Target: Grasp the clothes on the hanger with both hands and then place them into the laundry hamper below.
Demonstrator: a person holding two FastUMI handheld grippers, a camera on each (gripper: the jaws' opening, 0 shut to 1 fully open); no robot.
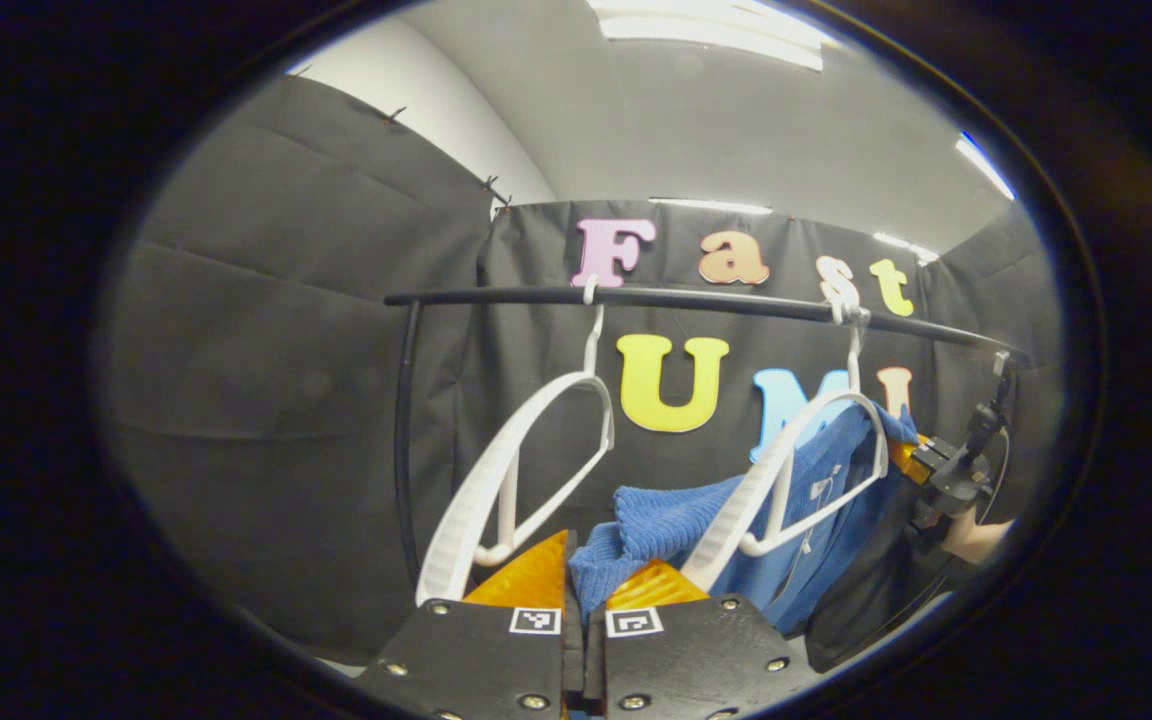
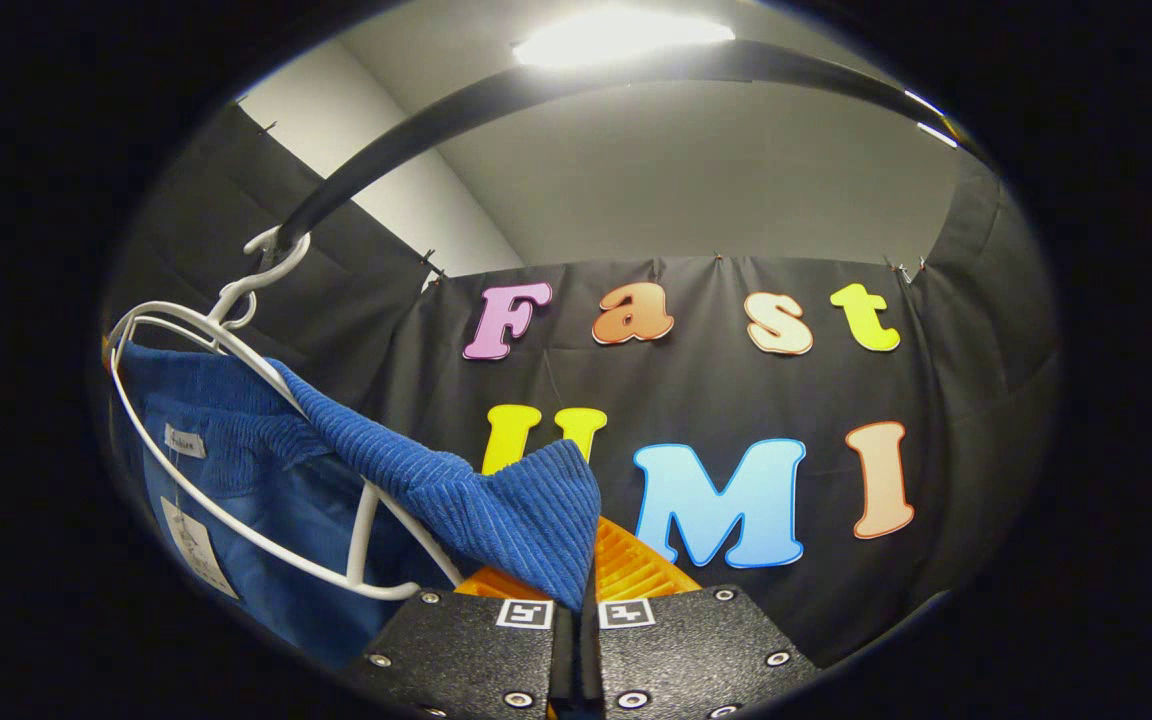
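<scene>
In the left gripper view, a black rail (image 1: 696,298) runs across the booth, and two white hangers hang from it. The empty hanger (image 1: 526,470) is on the left side. To its right, the second hanger (image 1: 816,470) carries the blue knitted garment (image 1: 676,525), which is partly pulled off and stretched toward the camera. The left gripper (image 1: 584,590) is at the bottom, and its orange fingers (image 1: 526,580) are closed together on a corner of the blue cloth. At the far right, the other gripper (image 1: 946,470) is touching the opposite side of the garment.

In the right gripper view, the hanger (image 2: 236,440) with the garment (image 2: 436,490) is on the left, hooked on the rail (image 2: 536,90) overhead. The right gripper (image 2: 586,585) is at the bottom centre, its fingers (image 2: 636,570) closed tight on a fold of the blue cloth.
</scene>
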